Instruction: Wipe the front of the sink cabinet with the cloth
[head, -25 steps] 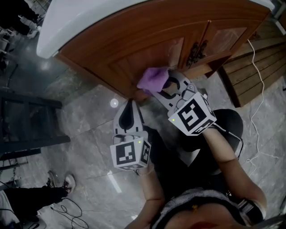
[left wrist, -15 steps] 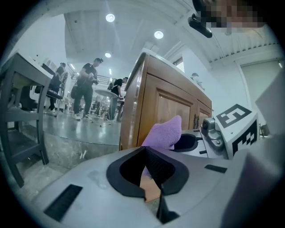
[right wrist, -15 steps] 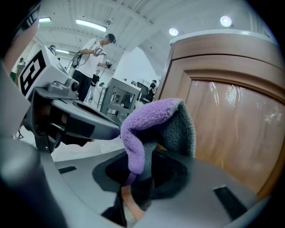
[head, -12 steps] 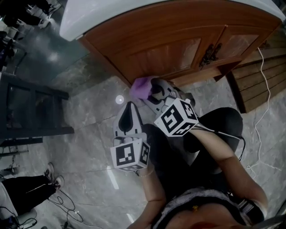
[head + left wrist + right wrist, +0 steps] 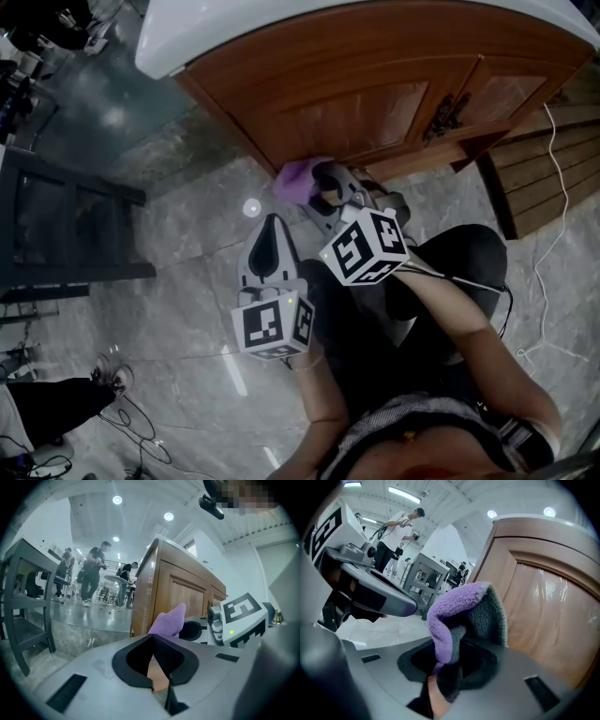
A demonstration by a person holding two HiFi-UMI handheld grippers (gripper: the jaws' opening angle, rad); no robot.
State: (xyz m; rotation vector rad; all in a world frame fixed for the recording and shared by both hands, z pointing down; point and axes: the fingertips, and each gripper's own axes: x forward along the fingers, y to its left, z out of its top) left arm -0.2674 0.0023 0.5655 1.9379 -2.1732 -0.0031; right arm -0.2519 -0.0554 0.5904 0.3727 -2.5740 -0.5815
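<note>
Right gripper (image 5: 317, 187) had slid to the sink cabinet's (image 5: 375, 84) lower left corner, jaws clamped on the purple cloth (image 5: 294, 178) there. Left gripper (image 5: 271, 221) hung closed, empty, just beside; metal rack (image 5: 66, 230) well left.

Cloth (image 5: 292, 180) half hidden behind right tongs (image 5: 317, 184), perhaps touching cabinet (image 5: 356, 103), white countertop (image 5: 234, 28) cropped above.

A dark metal rack (image 5: 66, 234) stands on the grey marble floor (image 5: 178, 244) at the left. At the right, a white cable (image 5: 562, 173) trails over wooden slats (image 5: 525, 178). Low left lie a shoe (image 5: 114, 375) and black cords (image 5: 141, 436). Far off, several people (image 5: 91, 573) stand under round ceiling lights (image 5: 117, 499)
</note>
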